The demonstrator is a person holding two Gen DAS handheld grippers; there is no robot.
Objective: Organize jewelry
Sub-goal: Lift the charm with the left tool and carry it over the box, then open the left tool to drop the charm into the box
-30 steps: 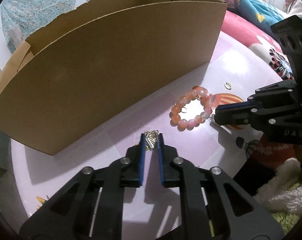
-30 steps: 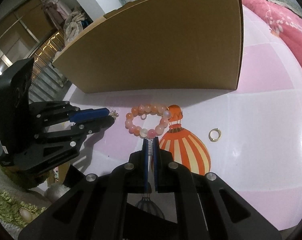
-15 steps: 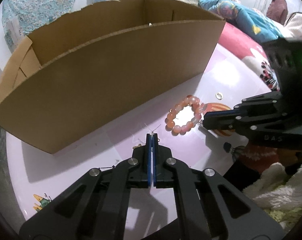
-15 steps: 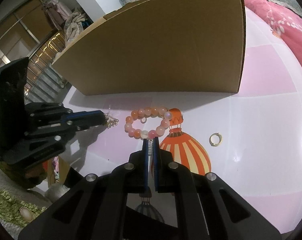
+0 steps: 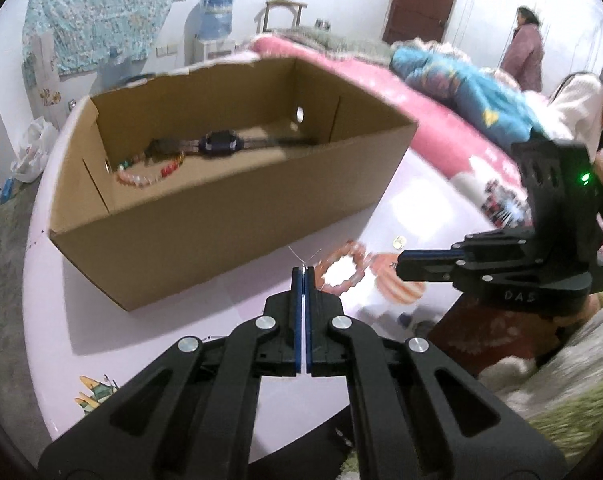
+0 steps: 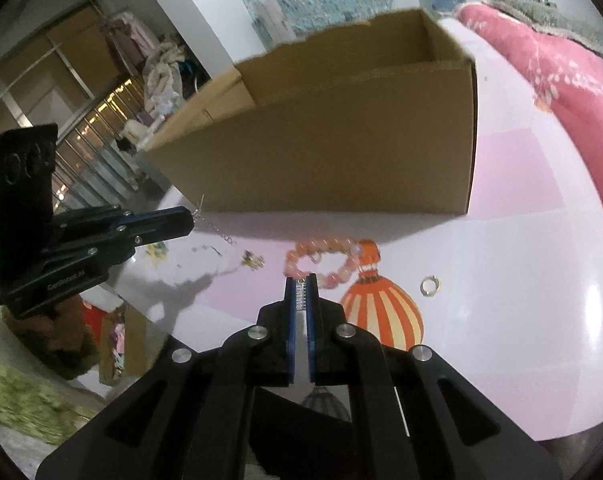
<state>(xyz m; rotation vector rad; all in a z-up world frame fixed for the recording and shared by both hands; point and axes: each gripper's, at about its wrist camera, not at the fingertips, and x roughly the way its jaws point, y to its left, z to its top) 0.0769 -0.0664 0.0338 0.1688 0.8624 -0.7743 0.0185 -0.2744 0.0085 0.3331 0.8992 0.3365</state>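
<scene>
Two pieces of jewelry are clamped in your grippers. Your left gripper has its jaws pressed together on a thin chain; in the left wrist view only two fine wire ends poke out past the tips, while the right wrist view shows the chain hanging from the left gripper toward 4 o'clock, down to a small gold clump that seems to rest on the pink table. Its links are too fine to make out. Your right gripper is closed on a small silver piece, ridged like a spring, mostly hidden between the blue pads.

Just beyond those tips, at 12 o'clock, the pink bead bracelet lies on the table, overlapping the printed orange balloon. A gold ring sits apart at 3 o'clock.

The cardboard box stands behind, open-topped. Inside it, blurred, you have a dark watch and a beaded strand toward 9 o'clock.
</scene>
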